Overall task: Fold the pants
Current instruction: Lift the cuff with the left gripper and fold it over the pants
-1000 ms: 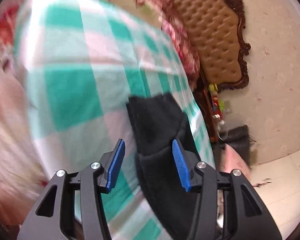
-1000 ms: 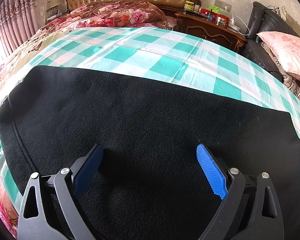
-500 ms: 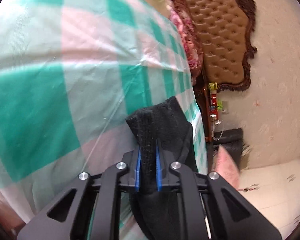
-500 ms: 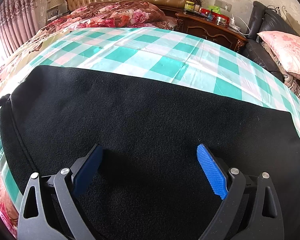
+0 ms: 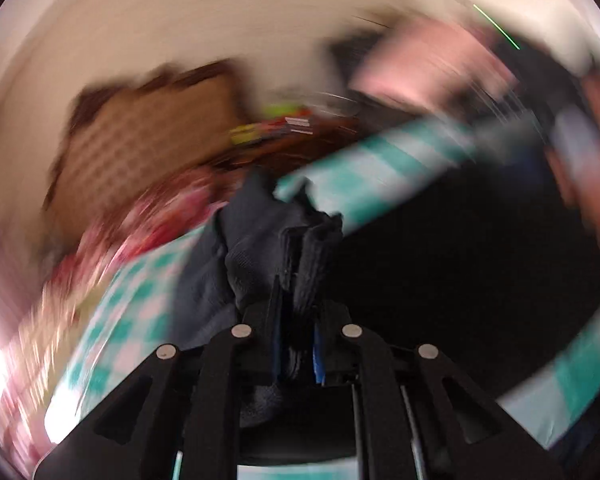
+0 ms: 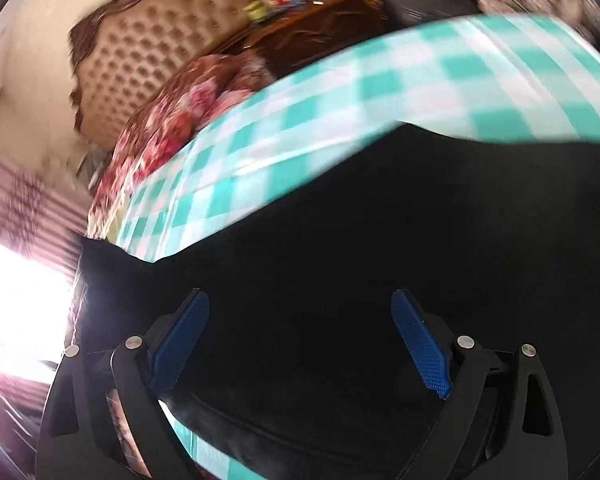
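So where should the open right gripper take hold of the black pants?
Probably the pants' far edge against the checked sheet, approached from the sheet side: only there does the flat cloth offer a lip. The right gripper hovers open over it.

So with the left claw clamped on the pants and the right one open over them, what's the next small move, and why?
Probably carry the left claw across, drawing the gripped edge of the black pants over the flat part. Its jaws have just closed on bunched fabric. The right claw is open above the pants, gripping nothing, on the checked sheet.
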Motion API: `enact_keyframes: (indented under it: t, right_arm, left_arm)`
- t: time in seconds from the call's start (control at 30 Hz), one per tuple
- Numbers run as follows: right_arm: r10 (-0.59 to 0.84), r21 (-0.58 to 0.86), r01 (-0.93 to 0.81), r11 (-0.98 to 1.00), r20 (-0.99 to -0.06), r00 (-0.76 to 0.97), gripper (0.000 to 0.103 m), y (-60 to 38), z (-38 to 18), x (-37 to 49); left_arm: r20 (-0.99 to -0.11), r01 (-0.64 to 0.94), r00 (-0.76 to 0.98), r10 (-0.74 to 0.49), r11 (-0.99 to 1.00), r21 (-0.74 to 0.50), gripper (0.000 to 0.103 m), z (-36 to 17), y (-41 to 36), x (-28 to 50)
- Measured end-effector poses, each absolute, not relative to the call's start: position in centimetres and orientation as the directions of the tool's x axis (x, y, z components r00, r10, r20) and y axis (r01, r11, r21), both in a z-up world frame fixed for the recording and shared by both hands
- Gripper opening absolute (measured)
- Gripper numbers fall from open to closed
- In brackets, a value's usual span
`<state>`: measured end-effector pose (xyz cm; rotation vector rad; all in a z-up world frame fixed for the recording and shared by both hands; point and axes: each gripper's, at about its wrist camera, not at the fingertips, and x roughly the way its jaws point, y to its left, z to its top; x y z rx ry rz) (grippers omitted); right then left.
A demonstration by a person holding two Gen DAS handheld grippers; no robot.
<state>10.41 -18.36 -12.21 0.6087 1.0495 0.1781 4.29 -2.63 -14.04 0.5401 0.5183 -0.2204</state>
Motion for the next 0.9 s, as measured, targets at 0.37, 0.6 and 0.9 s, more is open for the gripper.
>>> enact_keyframes:
  t: [0.37,0.6,0.9]
  right_arm:
    - [0.581,0.670,0.121,0.733,-0.708,0.402,0.086,-17.9,-13.8,10.2]
    - [0.638,0.697,0.115,0.707,-0.700,0.320,0.086,-15.3,-13.8,11.1]
    - [0.676,0.690,0.026,0.723,-0.714,0.182,0.070,-7.4,-14.2,16.3]
  left_arm:
    - [-0.483,0.363,0.876,0.012,0.644,0.673,0.061,-19.5,-5.0,3.0]
    - [-0.495,0.397,0.867,-0.060,0.683,0.613,0.015,-18.0,-4.2,5.0]
    - [-0.461,0.370,0.883,-0.091,0.739,0.563,0.014,-15.6,-3.2,1.6]
